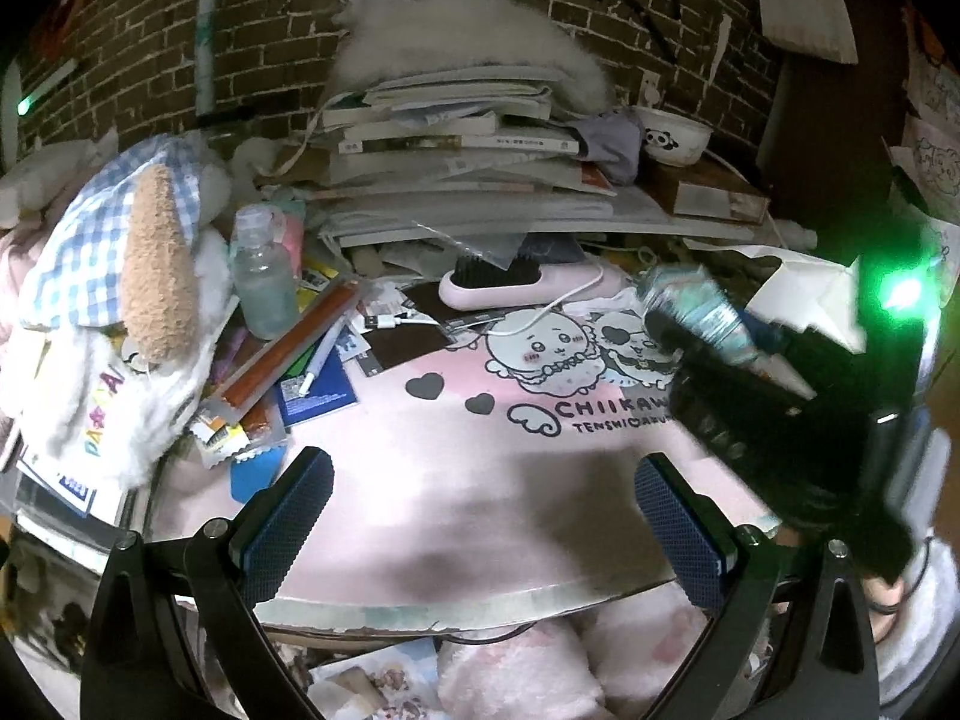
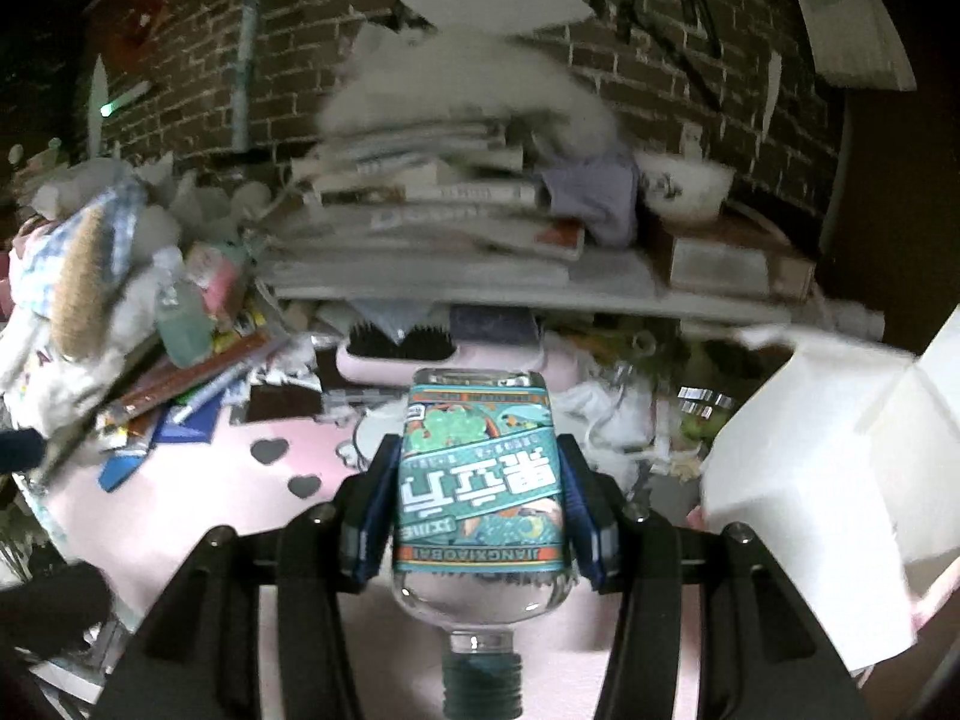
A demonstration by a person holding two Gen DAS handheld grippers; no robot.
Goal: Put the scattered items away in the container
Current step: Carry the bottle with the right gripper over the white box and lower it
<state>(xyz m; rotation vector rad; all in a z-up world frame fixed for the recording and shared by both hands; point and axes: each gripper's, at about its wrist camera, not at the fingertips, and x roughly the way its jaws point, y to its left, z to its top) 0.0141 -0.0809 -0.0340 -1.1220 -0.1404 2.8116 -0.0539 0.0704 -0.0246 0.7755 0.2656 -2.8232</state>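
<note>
A: Left wrist view?
B: The left gripper (image 1: 483,525) hangs open over the pink mat (image 1: 456,456), nothing between its pads.
A: Right wrist view?
B: The right gripper (image 2: 480,504) clamps a bottle (image 2: 480,474), cap nearest, white box (image 2: 828,480) to the right.

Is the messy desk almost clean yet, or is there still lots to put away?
Not nearly. I can't see anything already packed. Right now the right gripper holds a small glass bottle with a teal label, neck toward the camera, near the white box. The left gripper is open and empty above the pink mat. Still left: the clear bottle, pink hairbrush, snack packets and pen.
</note>
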